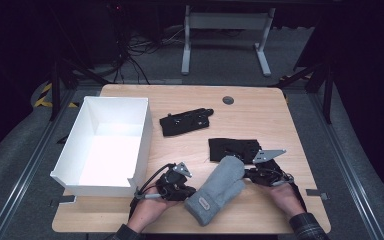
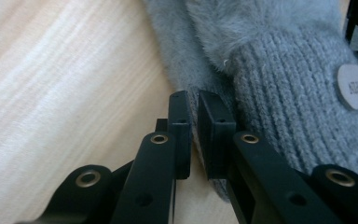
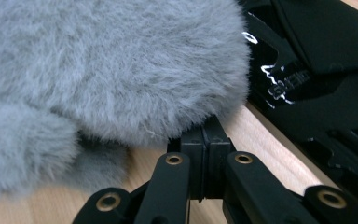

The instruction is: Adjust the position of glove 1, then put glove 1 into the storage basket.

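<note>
Dark floor and black surroundings ring a light wooden table [image 1: 260, 107] in the high view, with cables and a white desk frame [image 1: 225, 35] barely readable in the gloom at the top. At the lower centre of the frame lies a grey mitten [image 1: 216, 190], angled from its cuff at lower left up to its fuzzy tip at upper right. The left gripper [image 1: 176, 184] sits just left of the cuff, and in the left gripper view its jaws stand a narrow slit apart with the cuff's edge [image 2: 279, 88] passing between and beneath them; whether they actually pinch the knit is hard to tell. The right gripper [image 1: 266, 175] meets the mitten's far side, and in the right gripper view its jaws are pressed together at the edge of the fur [image 3: 121, 70], which hides their tips, so any hold cannot be confirmed. Part of a black glove [image 1: 232, 149] is covered by the mitten's tip and the right gripper; a second black glove [image 1: 186, 121] lies in the open at mid-table. A white box [image 1: 105, 145], open on top, fills the left side, overhanging the table's left edge. Bare wood remains along the far edge, around a small grey disc [image 1: 228, 100], and along the right edge. Both forearms are cut off by the bottom of the frame.
</note>
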`<state>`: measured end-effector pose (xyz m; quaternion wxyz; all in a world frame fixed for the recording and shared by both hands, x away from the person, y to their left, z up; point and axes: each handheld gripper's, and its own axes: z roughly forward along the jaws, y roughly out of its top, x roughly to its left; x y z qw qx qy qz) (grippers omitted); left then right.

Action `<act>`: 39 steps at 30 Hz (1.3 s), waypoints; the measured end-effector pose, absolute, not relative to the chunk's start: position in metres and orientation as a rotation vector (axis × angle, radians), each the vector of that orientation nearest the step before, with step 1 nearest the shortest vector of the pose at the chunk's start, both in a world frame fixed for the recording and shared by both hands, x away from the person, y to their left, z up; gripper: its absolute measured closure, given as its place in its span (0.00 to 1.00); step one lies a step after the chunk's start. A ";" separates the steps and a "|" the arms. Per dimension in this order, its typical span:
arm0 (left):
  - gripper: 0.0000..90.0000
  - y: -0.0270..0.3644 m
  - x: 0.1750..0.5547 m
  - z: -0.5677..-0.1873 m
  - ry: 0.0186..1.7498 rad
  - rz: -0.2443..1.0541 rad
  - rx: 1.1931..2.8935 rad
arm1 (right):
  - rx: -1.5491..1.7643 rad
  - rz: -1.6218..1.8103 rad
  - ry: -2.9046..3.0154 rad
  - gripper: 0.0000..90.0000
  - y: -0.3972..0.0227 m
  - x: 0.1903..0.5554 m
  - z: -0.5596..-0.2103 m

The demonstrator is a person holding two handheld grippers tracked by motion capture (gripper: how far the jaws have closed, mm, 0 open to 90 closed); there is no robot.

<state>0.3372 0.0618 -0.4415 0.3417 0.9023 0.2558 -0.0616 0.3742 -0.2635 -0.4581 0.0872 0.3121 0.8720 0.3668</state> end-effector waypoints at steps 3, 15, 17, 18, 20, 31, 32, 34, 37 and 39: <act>0.90 0.063 0.338 -0.442 0.674 -0.154 2.348 | 0.920 1.091 2.595 1.00 -0.261 0.375 -0.459; 0.49 0.071 0.352 -0.417 0.738 -0.048 2.233 | 0.975 1.101 2.520 0.69 -0.282 0.366 -0.451; 0.42 0.069 0.354 -0.411 0.727 -0.037 2.221 | 0.982 1.101 2.520 0.62 -0.287 0.362 -0.451; 0.38 0.067 0.355 -0.408 0.718 -0.026 2.218 | 0.982 1.099 2.519 0.57 -0.289 0.360 -0.452; 0.33 0.063 0.358 -0.402 0.705 -0.008 2.208 | 0.983 1.089 2.517 0.51 -0.292 0.357 -0.453; 0.17 0.026 0.367 -0.391 0.614 0.006 2.238 | 0.960 1.087 2.497 0.34 -0.305 0.338 -0.459; 0.17 0.023 0.367 -0.391 0.611 0.004 2.240 | 0.957 1.084 2.501 0.33 -0.307 0.338 -0.459; 0.16 0.016 0.368 -0.392 0.600 0.003 2.250 | 0.957 1.081 2.502 0.32 -0.308 0.336 -0.462; 0.16 0.005 0.369 -0.395 0.591 -0.008 2.263 | 0.947 1.063 2.508 0.29 -0.308 0.336 -0.464; 0.14 0.001 0.369 -0.399 0.582 -0.018 2.291 | 0.938 1.059 2.508 0.28 -0.307 0.335 -0.464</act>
